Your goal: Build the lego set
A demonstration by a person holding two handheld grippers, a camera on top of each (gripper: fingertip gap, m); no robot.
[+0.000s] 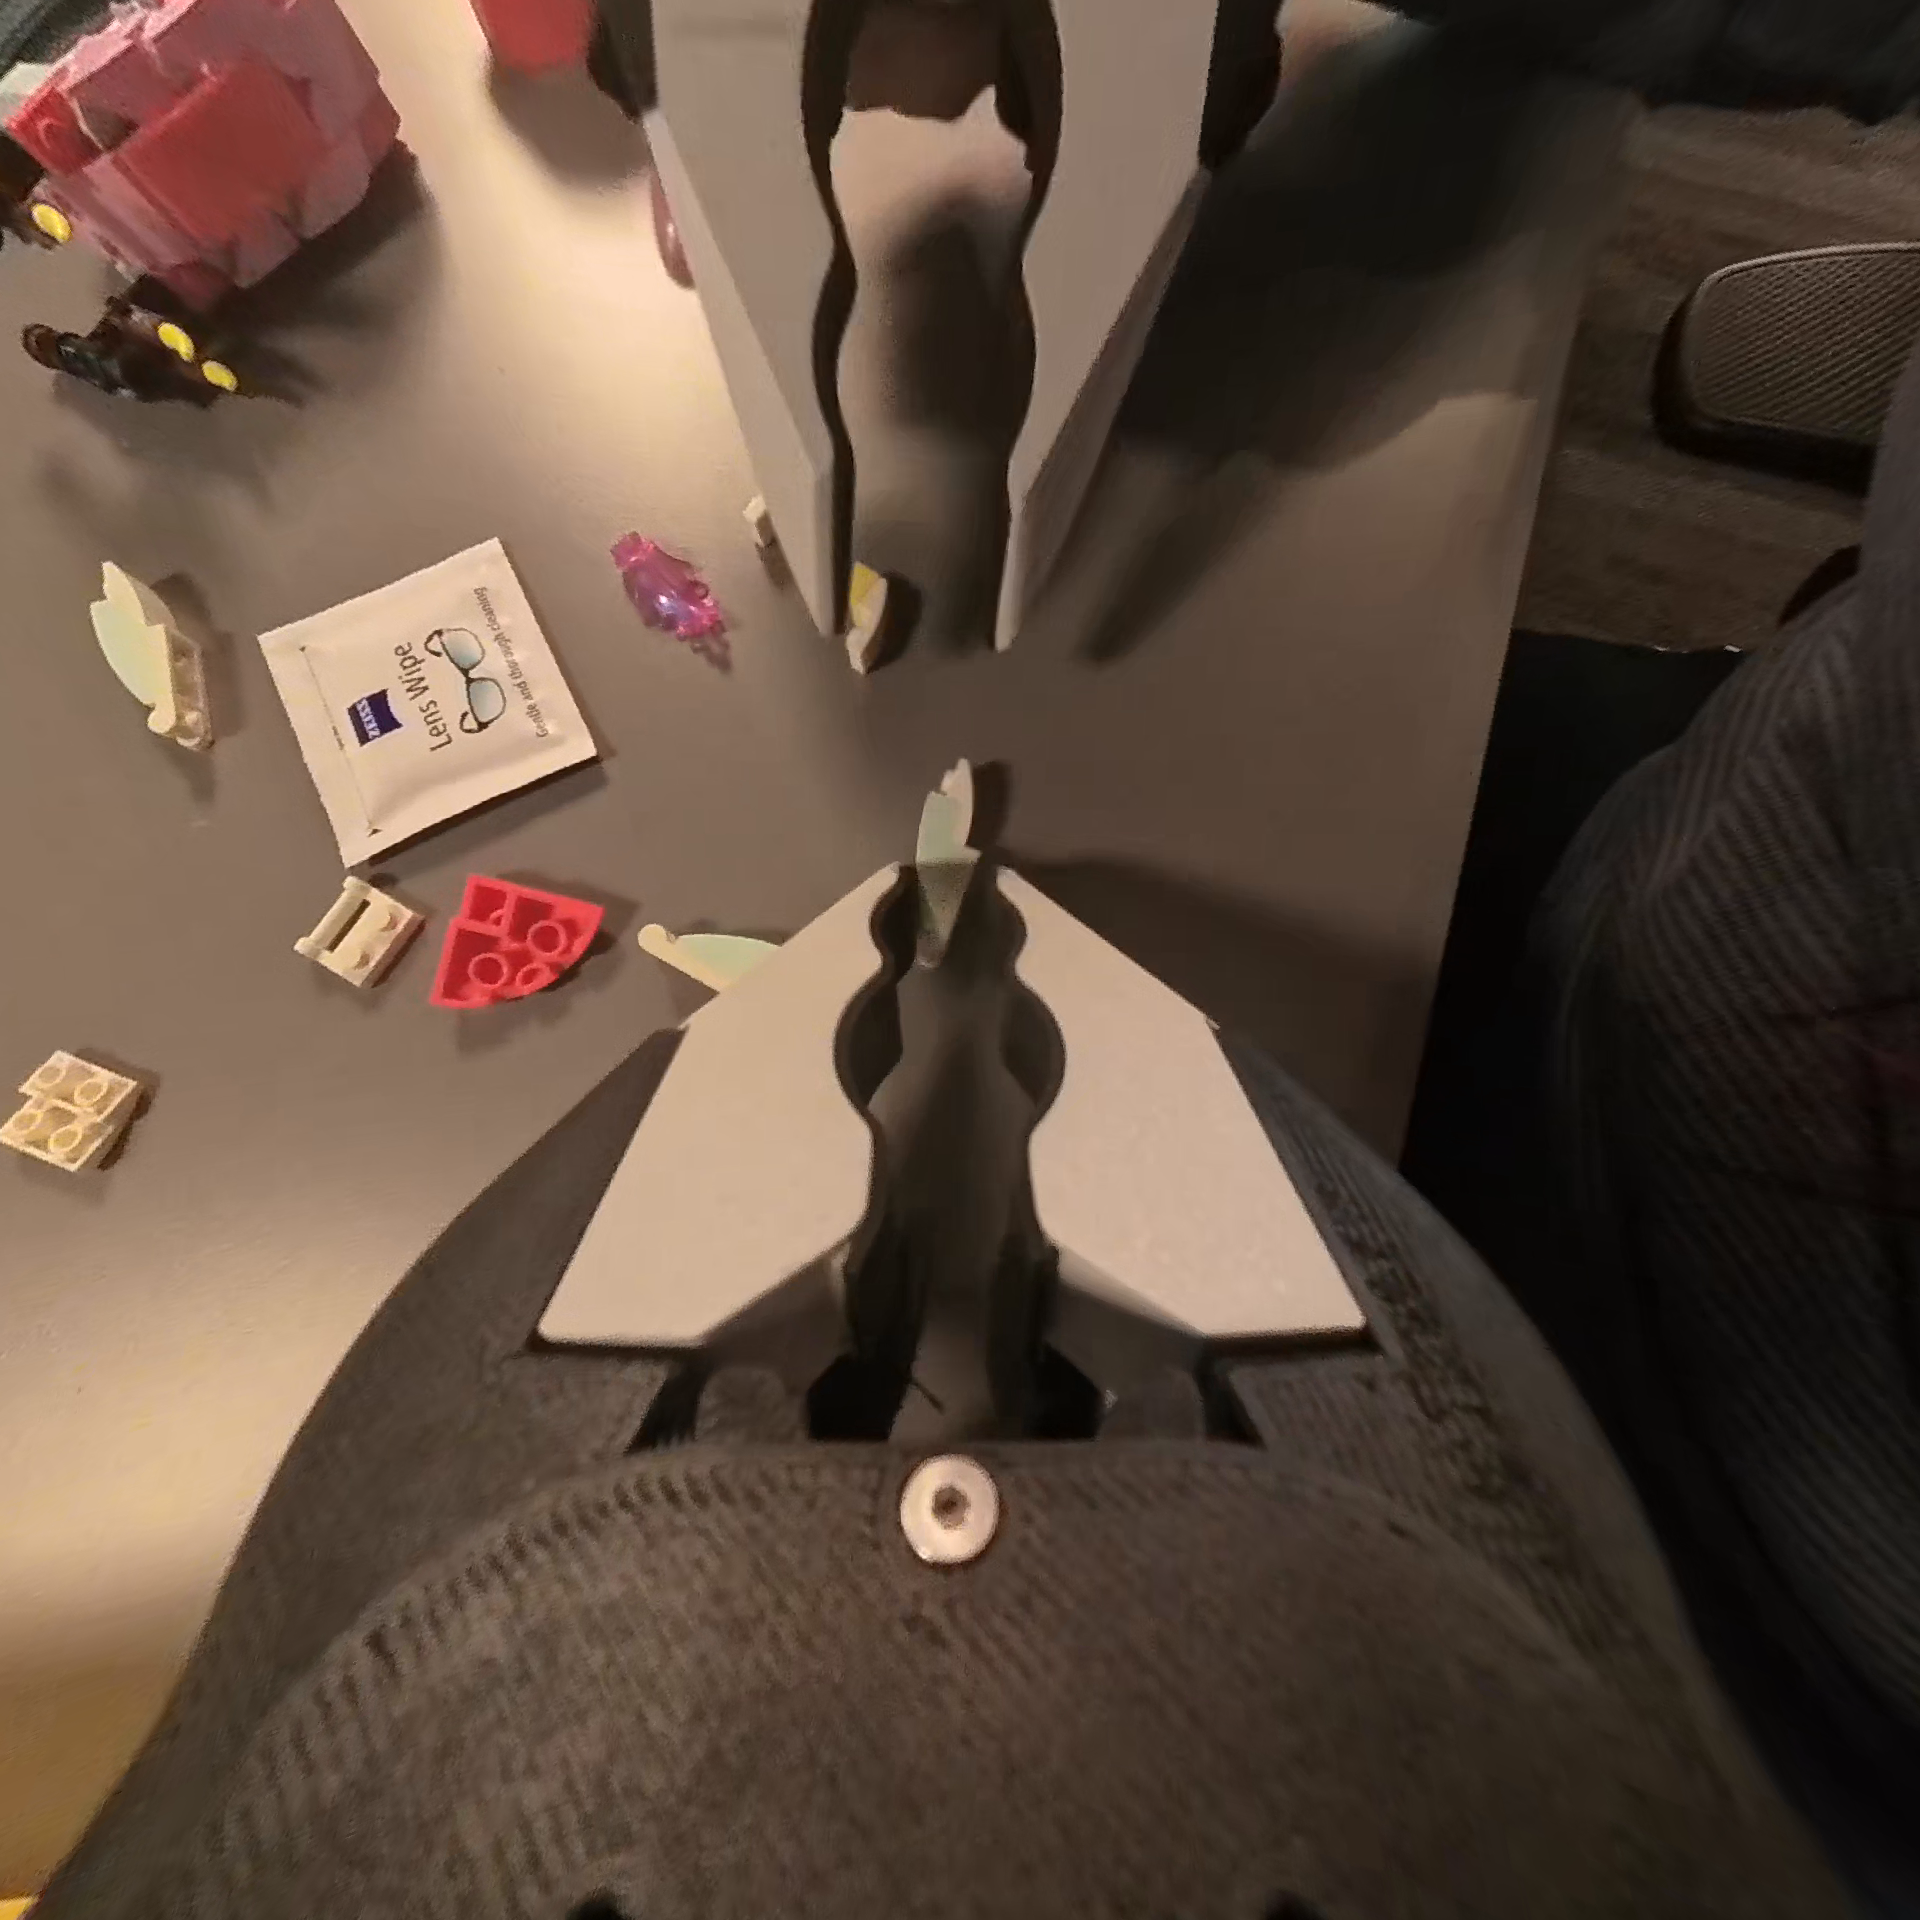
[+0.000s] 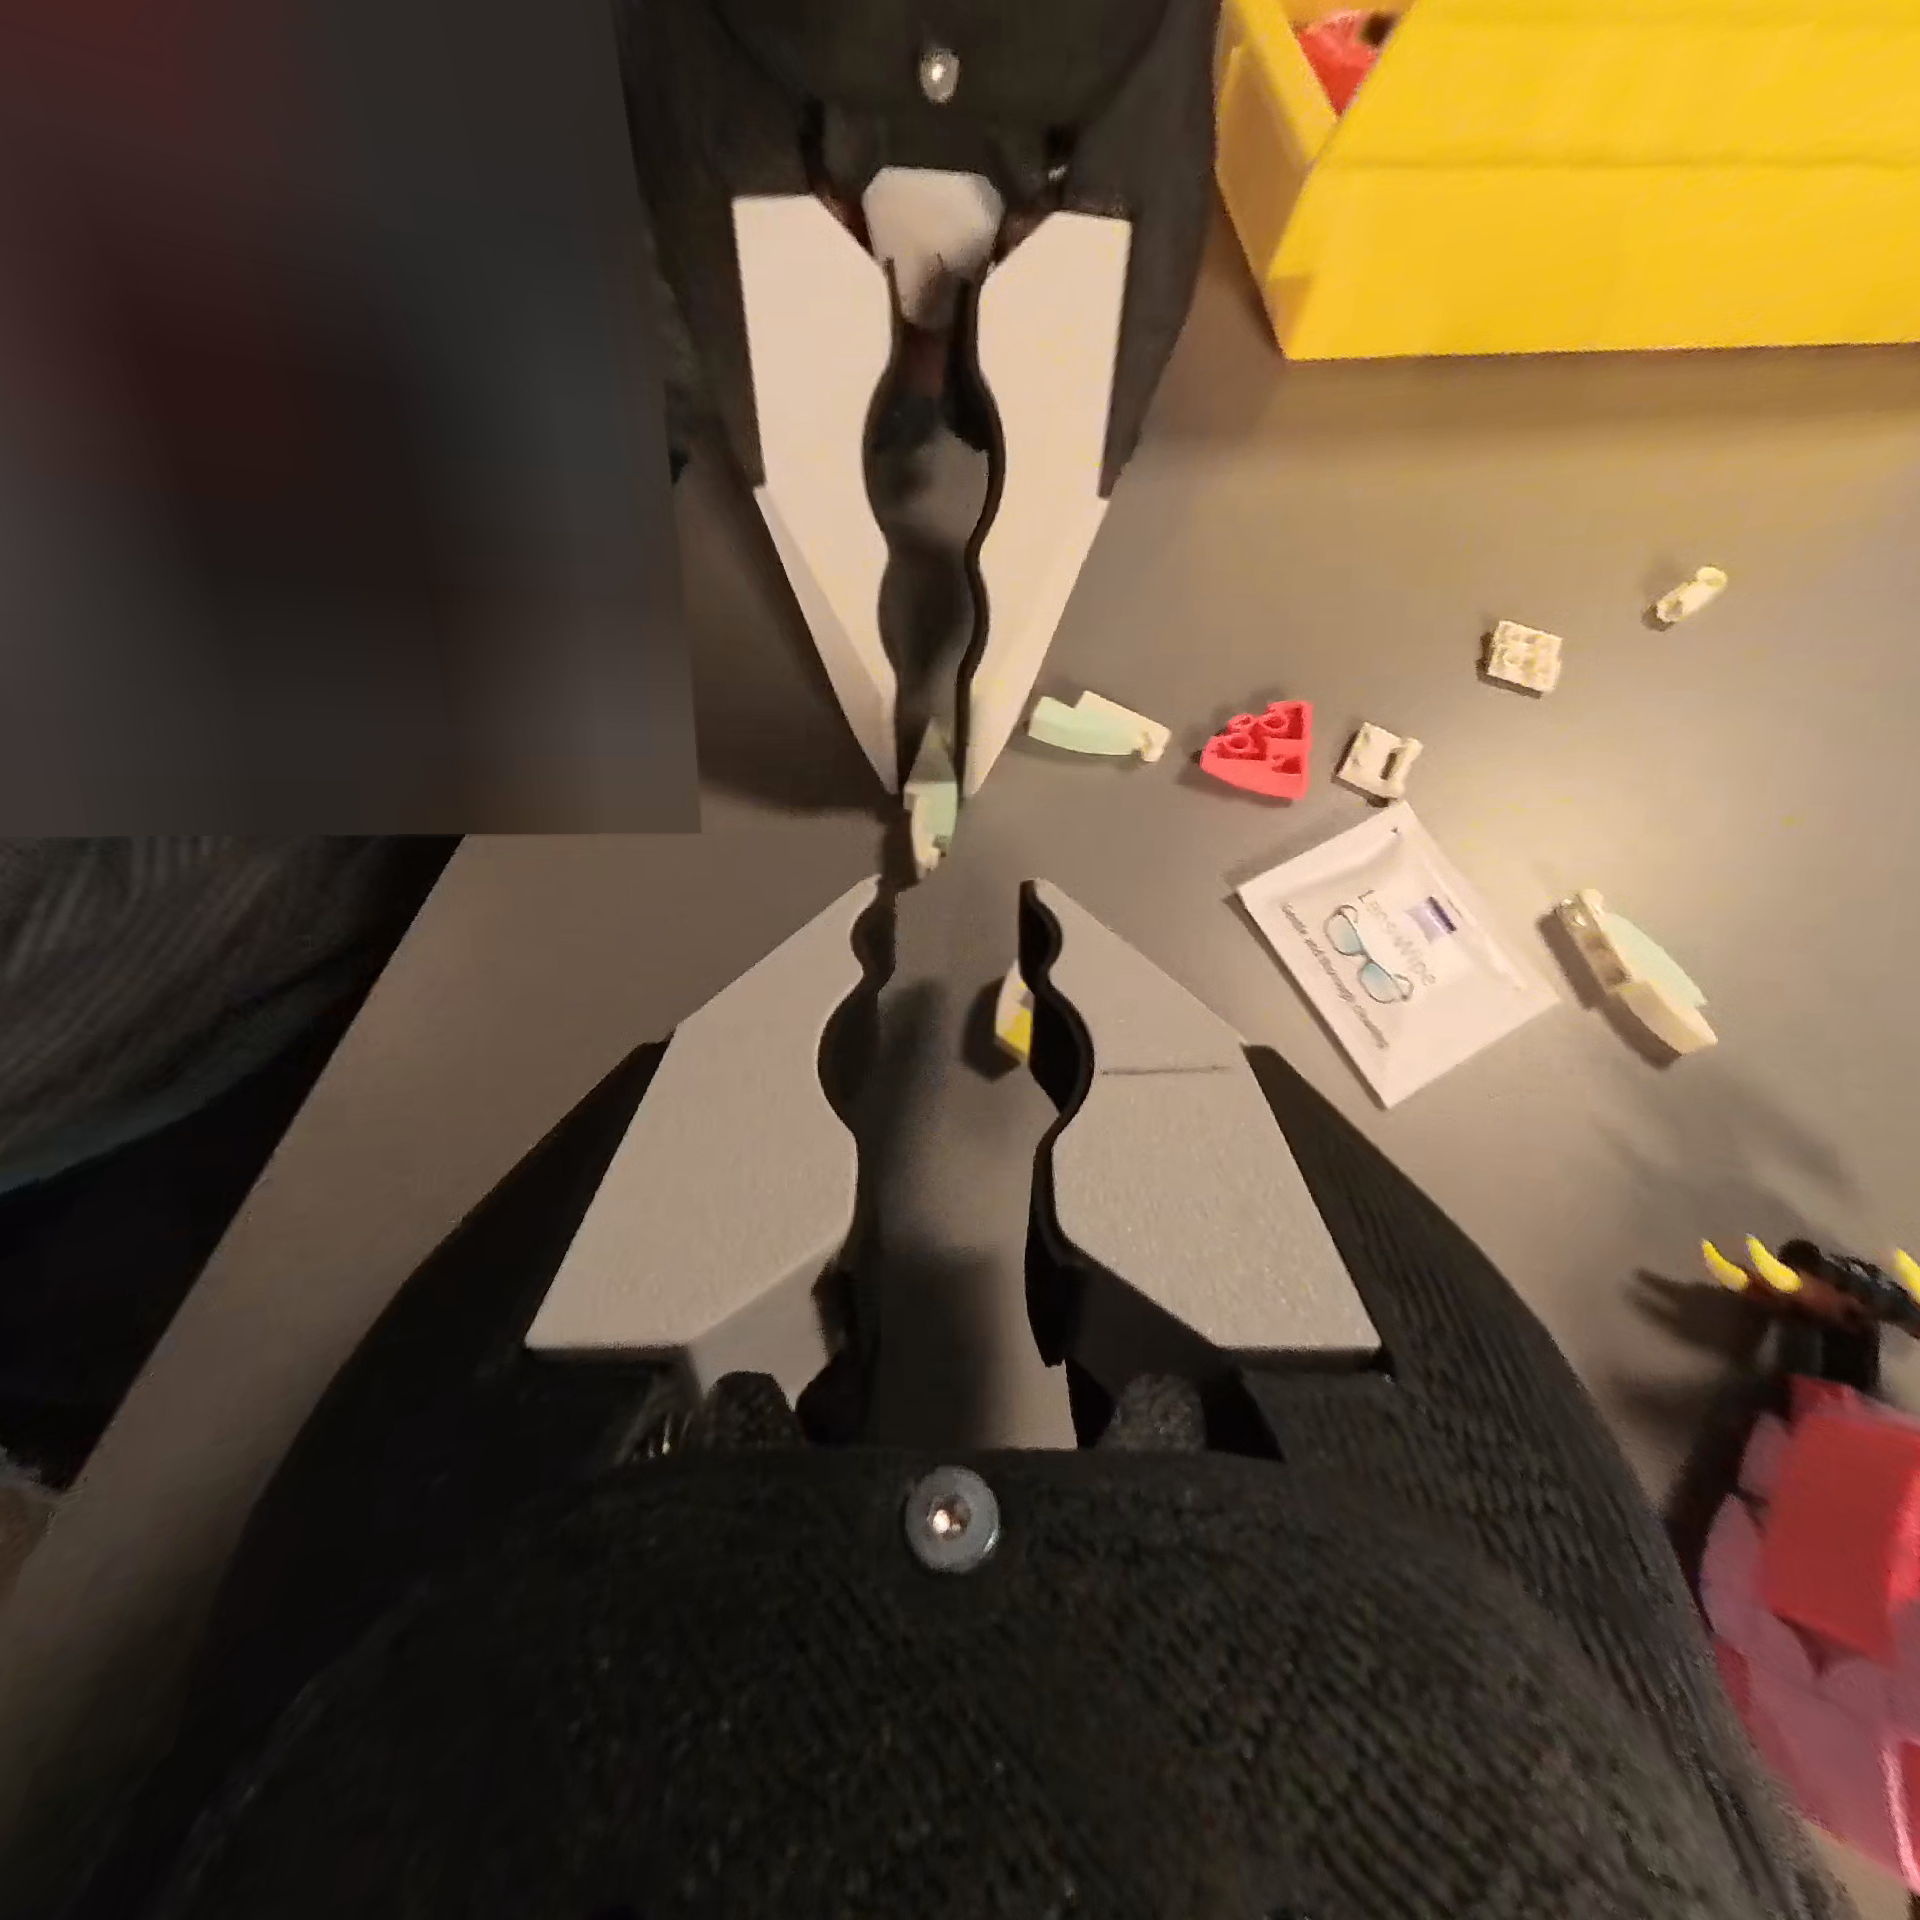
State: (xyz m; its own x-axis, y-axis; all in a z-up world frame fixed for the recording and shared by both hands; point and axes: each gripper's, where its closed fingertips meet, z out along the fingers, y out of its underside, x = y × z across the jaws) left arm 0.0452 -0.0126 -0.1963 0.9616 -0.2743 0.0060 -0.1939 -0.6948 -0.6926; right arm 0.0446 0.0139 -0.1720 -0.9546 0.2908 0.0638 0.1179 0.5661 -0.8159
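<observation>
The left tongs point(image 1: 948, 883), nearest the lens in the left wrist view, are seen closed on a pale green leaf-shaped piece point(image 1: 945, 831), which is pinched between the two tips and projects forward above the grey counter point(image 1: 1195, 779). The same grip is confirmed in the right wrist view, where the piece point(image 2: 932, 816) hangs from the tips of the left tongs point(image 2: 932, 790). The right tongs point(image 2: 956, 894) are shown open, with nothing pressed between the pads; a small yellow-and-white piece point(image 2: 1016, 1013) lies on the counter point(image 2: 1455, 468) just inside the right-hand finger point(image 2: 1049, 966), and no contact can be made out. In the left wrist view this piece point(image 1: 873, 613) is seen at the tips of the right tongs point(image 1: 914, 634). To the side, a white sachet point(image 1: 426, 696), a red curved plate point(image 1: 509, 940), a second pale green leaf piece point(image 1: 717, 951), a third leaf piece point(image 1: 156, 655), a cream clip plate point(image 1: 358, 930), a tan studded plate point(image 1: 68, 1112) and a clear pink piece point(image 1: 670, 592) are laid out apart from one another. A pink-and-red brick model point(image 1: 208, 145) stands at the far corner, and a yellow bin point(image 2: 1579, 177) is seen beyond the scattered pieces. A striped sleeve point(image 1: 1714, 1039) is visible beside the counter edge.
</observation>
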